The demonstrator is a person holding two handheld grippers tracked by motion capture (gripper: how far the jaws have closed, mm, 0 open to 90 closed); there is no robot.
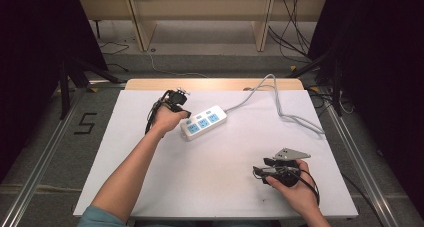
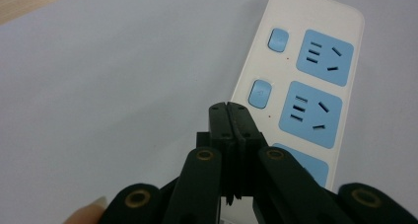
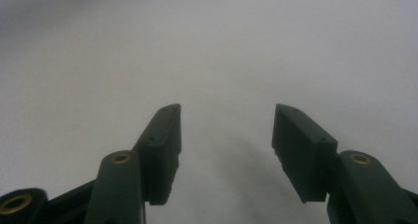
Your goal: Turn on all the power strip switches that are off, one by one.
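1. My left hand-held gripper [image 2: 230, 116] has its jaws pressed fully together with nothing between them. In the left gripper view the tip hovers at the near long edge of the power strip [image 2: 300, 76], just short of the middle blue switch [image 2: 260, 94]; I cannot tell whether the tip touches the casing.
2. Judgement: the step looks like pressing a switch with the closed tip. To do it well I should keep the jaws together, shift slightly toward 1 o'clock to centre on the button, and push straight down so the light strip does not slide.
3. My right hand-held gripper [image 1: 264, 168] rests at 5 o'clock on the counter [image 1: 215, 172], jaws spread wide and empty, well apart from the strip.
4. The strip lies at about 11 o'clock of the counter centre. Its grey cable [image 1: 280, 107] loops toward 1 o'clock, away from my approach; nothing obstructs.
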